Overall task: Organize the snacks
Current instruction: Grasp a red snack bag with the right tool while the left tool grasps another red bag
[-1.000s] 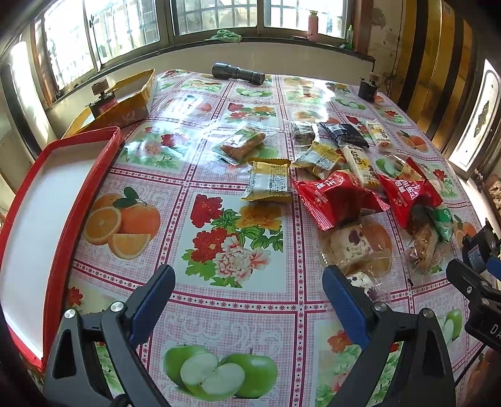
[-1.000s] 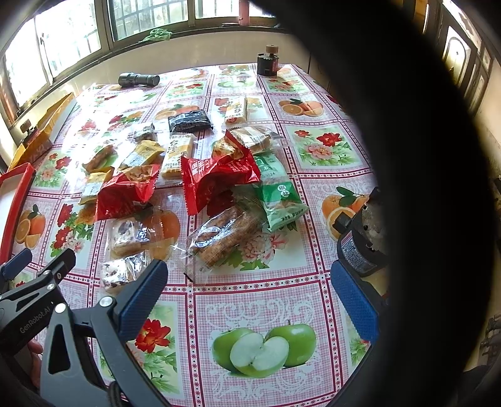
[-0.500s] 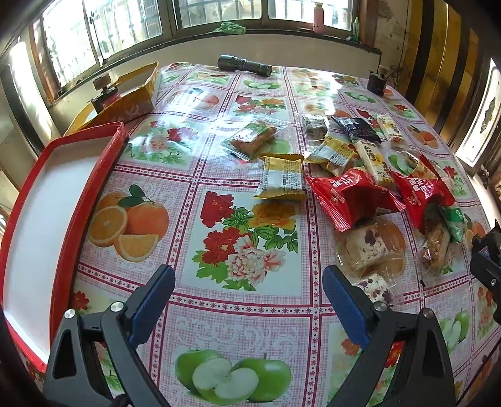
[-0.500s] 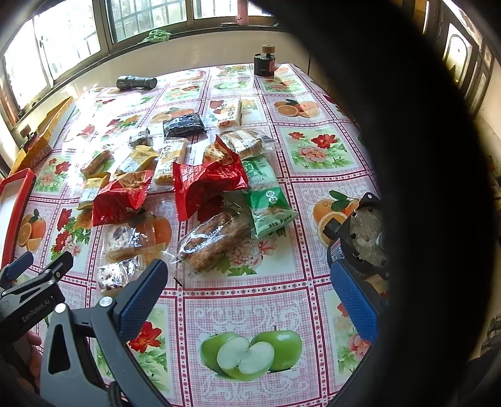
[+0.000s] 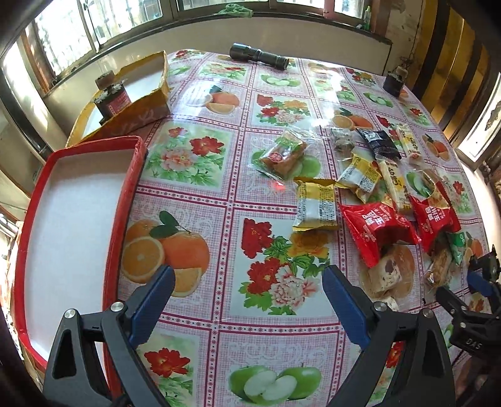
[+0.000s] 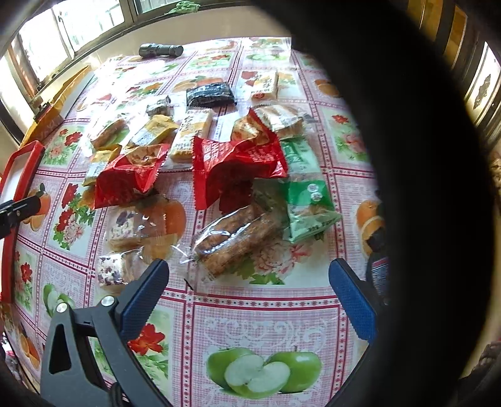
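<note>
Your tabletop [image 5: 219, 175], under a fruit-and-flower oilcloth, stands below a row of windows [image 5: 94, 28] along the top of the frame. A red tray [image 5: 125, 200] with a white floor lies at left; a flashlight [image 5: 258, 56] rests at the far edge. Your left tool [image 5: 247, 288] hovers with jaws spread wide, gripping nothing; the snacks [image 5: 379, 225] lie to its upper right. Your right tool [image 6: 249, 275] is likewise wide apart and empty, with a clear-wrapped pastry [image 6: 235, 238] just beyond its fingers, ahead of the gap.
</note>
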`<state>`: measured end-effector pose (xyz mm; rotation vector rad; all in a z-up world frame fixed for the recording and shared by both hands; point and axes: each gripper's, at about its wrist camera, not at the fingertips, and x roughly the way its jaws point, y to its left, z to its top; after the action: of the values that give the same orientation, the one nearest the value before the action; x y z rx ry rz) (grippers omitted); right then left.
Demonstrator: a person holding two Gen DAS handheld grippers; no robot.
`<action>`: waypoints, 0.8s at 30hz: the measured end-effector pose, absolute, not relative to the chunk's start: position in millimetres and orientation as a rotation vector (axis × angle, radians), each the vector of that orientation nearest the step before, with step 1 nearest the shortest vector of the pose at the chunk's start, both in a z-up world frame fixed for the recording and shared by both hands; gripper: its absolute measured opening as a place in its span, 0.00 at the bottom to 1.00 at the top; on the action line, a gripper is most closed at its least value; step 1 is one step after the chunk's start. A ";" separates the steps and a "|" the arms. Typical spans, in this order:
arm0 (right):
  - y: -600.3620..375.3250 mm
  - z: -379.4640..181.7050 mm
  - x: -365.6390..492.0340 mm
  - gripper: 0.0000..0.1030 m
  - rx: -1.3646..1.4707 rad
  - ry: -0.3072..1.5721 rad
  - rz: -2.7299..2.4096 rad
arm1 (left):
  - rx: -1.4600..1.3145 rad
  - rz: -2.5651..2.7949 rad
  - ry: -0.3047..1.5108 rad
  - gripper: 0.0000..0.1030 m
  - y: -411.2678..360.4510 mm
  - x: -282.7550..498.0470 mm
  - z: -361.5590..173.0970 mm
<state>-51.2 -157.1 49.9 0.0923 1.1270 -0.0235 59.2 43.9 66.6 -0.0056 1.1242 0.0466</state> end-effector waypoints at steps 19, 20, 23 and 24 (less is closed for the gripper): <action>-162.9 35.3 -30.9 0.32 0.111 1.182 -0.048 | -0.059 -0.188 1.342 0.93 -41.2 54.1 42.8; -166.1 35.3 -33.3 0.30 0.113 1.181 -0.037 | -0.061 -0.197 1.340 0.93 -39.1 56.5 43.8; -175.0 35.1 -40.4 0.30 0.131 1.184 0.026 | -0.052 -0.142 1.282 0.91 -23.2 66.6 54.3; -178.2 35.5 -42.4 0.30 0.143 1.193 0.033 | -0.062 -0.131 1.272 0.91 -17.6 70.0 57.6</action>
<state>-42.4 -178.2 35.5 0.1429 1.1926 0.0329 70.0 -17.6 57.6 -0.0620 1.2722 -0.1310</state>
